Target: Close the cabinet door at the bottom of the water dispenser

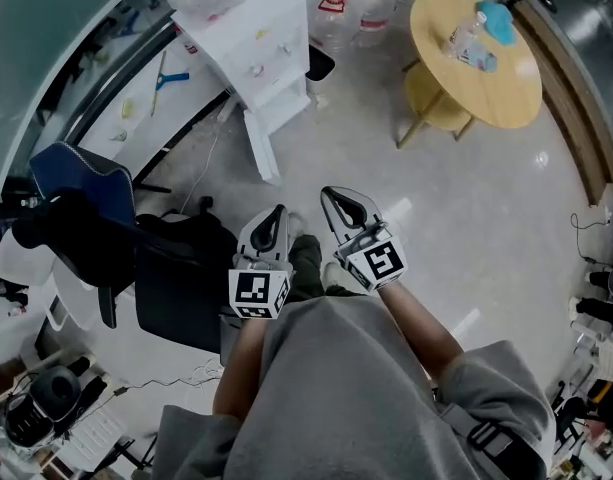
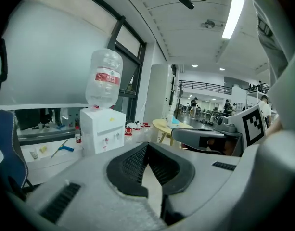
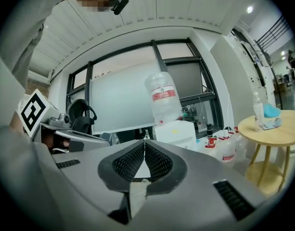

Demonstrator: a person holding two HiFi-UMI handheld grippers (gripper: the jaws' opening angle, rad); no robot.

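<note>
Both claws are shut and empty: on the left gripper [image 1: 278, 212] I see the ribbed pads meeting at their tips with nothing between them, and the right gripper [image 1: 328, 196] shows the same in its own view. I hold the pair side by side, close together, well short of the water dispenser [image 1: 251, 43] and aimed roughly toward it. That white dispenser carries an upturned water bottle [image 2: 106, 78] on top. Its cabinet door [image 1: 263, 148] — the white panel at its base — stands swung out toward me, plainly open and well apart from both grippers. Just to the dispenser's right a cluster of spare bottles [image 1: 358, 10] sits on the floor, and further right of it stands a round yellow table [image 1: 476, 63] with a few small things on top. To the dispenser's left and nearer me is a dark blue chair [image 1: 76, 173].
</note>
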